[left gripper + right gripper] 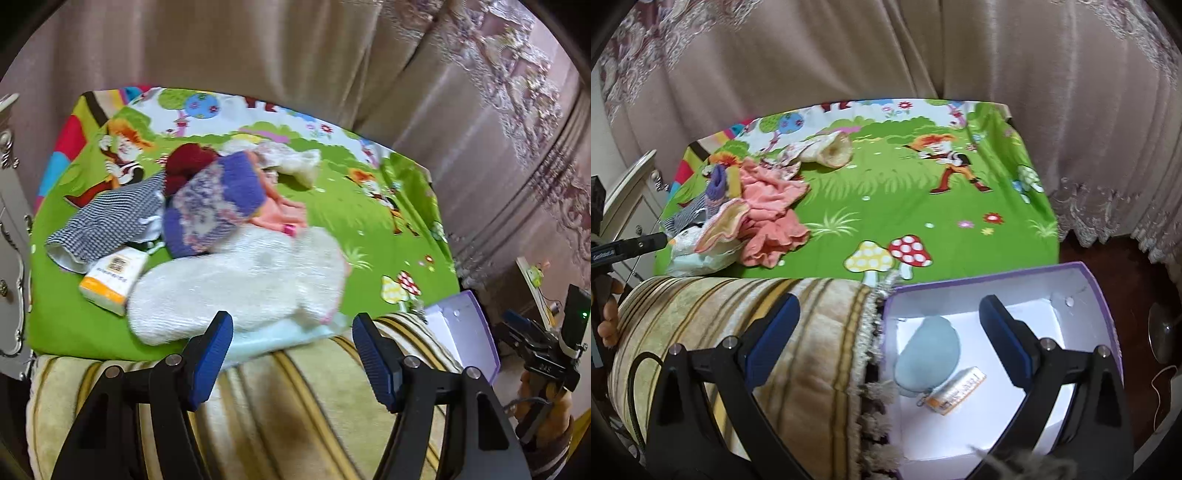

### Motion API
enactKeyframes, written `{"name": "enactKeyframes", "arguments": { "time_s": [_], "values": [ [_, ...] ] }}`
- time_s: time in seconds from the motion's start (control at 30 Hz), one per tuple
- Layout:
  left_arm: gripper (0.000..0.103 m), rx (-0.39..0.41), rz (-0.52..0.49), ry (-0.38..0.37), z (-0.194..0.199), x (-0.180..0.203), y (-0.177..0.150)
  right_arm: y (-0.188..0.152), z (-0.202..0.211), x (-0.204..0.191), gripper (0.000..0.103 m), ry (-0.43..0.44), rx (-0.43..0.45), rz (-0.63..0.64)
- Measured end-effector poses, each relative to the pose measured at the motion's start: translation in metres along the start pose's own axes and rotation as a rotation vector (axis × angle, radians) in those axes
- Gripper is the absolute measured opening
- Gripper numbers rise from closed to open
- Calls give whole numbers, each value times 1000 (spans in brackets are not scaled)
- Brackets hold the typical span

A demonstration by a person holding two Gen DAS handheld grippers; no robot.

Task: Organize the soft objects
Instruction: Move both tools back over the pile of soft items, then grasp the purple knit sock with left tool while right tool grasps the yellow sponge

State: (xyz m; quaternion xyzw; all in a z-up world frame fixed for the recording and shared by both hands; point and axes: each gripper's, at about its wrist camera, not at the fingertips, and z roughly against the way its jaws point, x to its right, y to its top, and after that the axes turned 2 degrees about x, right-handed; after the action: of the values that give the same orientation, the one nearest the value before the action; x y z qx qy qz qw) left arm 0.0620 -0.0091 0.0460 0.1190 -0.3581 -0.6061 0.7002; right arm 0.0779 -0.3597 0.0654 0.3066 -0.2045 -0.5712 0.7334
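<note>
I had the right gripper (888, 334) spread, empty, over the box's (1097, 284) left wall; grey pouch (929, 350) lay betw. its jaws, below.

Left gripper (291, 349) spread, empty, at the mat's (388, 229) near edge; white towel (240, 280) just beyond.

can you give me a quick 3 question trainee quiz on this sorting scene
1. True or false: the left gripper is holding the white fuzzy cloth.
2. Multiple choice: what already lies in the purple box? A) a red pompom hat B) a pale blue pouch and a small orange and white pack C) nothing
3. Fill in: the pile of soft things rests on a green cartoon ______.

Key
1. False: its jaws stand open with nothing between them.
2. B: the pale blue pouch and the pack lie on the box floor.
3. Mat.
</note>
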Motion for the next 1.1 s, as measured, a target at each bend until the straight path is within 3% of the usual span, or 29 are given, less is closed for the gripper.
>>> {"name": "enactKeyframes", "arguments": {
  "time_s": [0.13, 0.5, 0.7, 0.83, 0.9, 0.97, 1.1],
  "values": [
    [68, -8, 15, 19, -5, -14, 12, 8, -7, -18, 99, 39, -20, 24],
    [68, -108, -122, 152, -70, -25, 56, 26, -27, -84, 99, 126, -55, 178],
    [68, -138, -146, 266, -105, -33, 70, 43, -43, -113, 99, 162, -65, 230],
    [67, -119, -127, 263, -111, -42, 74, 55, -56, -127, 99, 185, -70, 247],
    [59, -98, -115, 238, -109, -45, 76, 63, -62, -134, 99, 190, -68, 254],
    [44, -89, -93, 218, -108, -49, 80, 70, -69, -141, 99, 200, -68, 252],
    [30, -58, -27, 170, -101, -61, 82, 86, -86, -155, 99, 220, -72, 248]
  ]
}}
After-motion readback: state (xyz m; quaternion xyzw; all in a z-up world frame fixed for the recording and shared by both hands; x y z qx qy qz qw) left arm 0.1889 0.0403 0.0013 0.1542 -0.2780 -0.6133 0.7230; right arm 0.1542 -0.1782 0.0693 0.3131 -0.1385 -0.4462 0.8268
